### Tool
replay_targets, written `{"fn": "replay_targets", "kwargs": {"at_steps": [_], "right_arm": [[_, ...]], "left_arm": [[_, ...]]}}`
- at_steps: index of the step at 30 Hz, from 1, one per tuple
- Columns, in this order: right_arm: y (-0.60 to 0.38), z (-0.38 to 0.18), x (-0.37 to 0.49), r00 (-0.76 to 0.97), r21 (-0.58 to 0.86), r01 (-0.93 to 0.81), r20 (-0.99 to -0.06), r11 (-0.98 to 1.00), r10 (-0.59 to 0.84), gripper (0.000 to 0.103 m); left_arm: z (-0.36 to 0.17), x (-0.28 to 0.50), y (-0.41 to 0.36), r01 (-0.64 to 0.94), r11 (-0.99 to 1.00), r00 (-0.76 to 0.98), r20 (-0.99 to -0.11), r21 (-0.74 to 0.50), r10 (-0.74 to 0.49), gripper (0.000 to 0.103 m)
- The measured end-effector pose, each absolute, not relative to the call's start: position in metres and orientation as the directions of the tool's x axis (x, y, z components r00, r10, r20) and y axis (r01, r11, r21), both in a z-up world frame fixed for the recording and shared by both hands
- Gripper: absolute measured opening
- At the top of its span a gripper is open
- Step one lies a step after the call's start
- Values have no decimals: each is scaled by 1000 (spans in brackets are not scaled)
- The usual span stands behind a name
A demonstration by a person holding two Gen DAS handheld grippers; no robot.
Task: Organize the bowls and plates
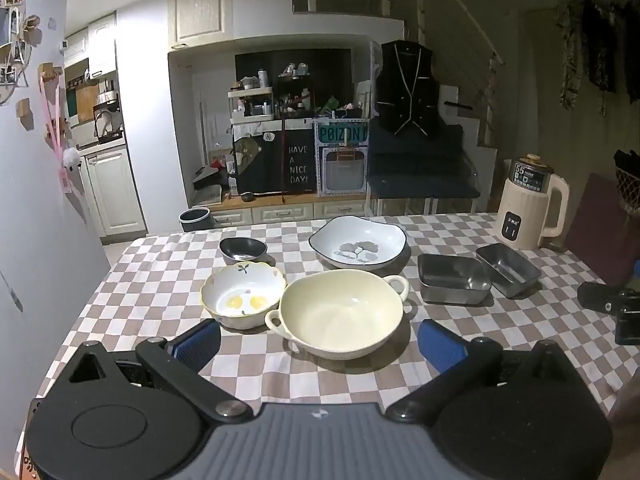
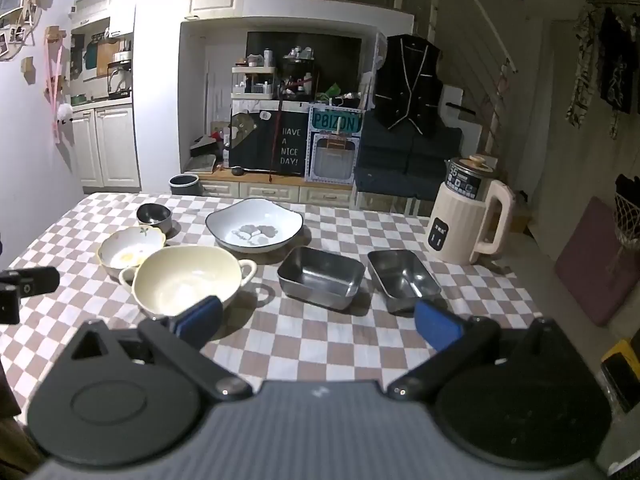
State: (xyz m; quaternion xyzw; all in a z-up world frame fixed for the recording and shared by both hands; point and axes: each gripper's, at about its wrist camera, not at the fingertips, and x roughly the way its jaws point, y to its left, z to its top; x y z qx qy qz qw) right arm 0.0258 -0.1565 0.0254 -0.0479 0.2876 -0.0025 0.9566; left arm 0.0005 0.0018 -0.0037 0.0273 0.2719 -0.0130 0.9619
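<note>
On the checkered counter (image 1: 160, 280), bowls sit crowded beyond our empty, wide-open left claw (image 1: 318, 346) and right claw (image 2: 318, 322); lifting the cream two-handled bowl (image 1: 340, 314) could knock the touching lemon-print bowl (image 1: 242, 296).

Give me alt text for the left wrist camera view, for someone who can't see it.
The open left claw hovers over a checkered table, facing a cream two-handled bowl. Around it: a lemon-patterned bowl, small dark bowl, leaf-print plate, two steel trays and a kettle.
</note>
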Motion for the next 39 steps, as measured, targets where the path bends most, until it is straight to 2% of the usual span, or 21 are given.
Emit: {"fn": "replay_targets", "kwargs": {"at_steps": [39], "right_arm": [[-158,25,27,820,-103,-30,-572,994,-35,103]], "left_arm": [[-6,1,3,43,998,846,-534,36,-18,103]]}}
